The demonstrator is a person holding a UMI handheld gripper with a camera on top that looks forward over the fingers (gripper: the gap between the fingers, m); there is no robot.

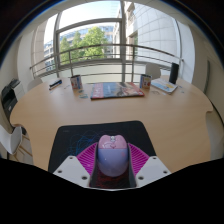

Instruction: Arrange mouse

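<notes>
A light pink computer mouse point(112, 153) sits between my gripper's point(112, 168) two fingers, its nose pointing away from me. Both magenta pads point(87, 160) press against its sides, so the gripper is shut on it. The mouse is over a black mouse mat point(75, 137) that lies on the near part of a light wooden table point(40, 115). I cannot tell whether the mouse rests on the mat or hangs just above it. The mouse's rear end is hidden between the fingers.
At the table's far side lie a flat magazine or book point(115, 90), a small upright object point(75, 82), another small object point(146, 80) and a white device point(165, 86). A chair point(12, 100) stands at the left. Large windows lie beyond.
</notes>
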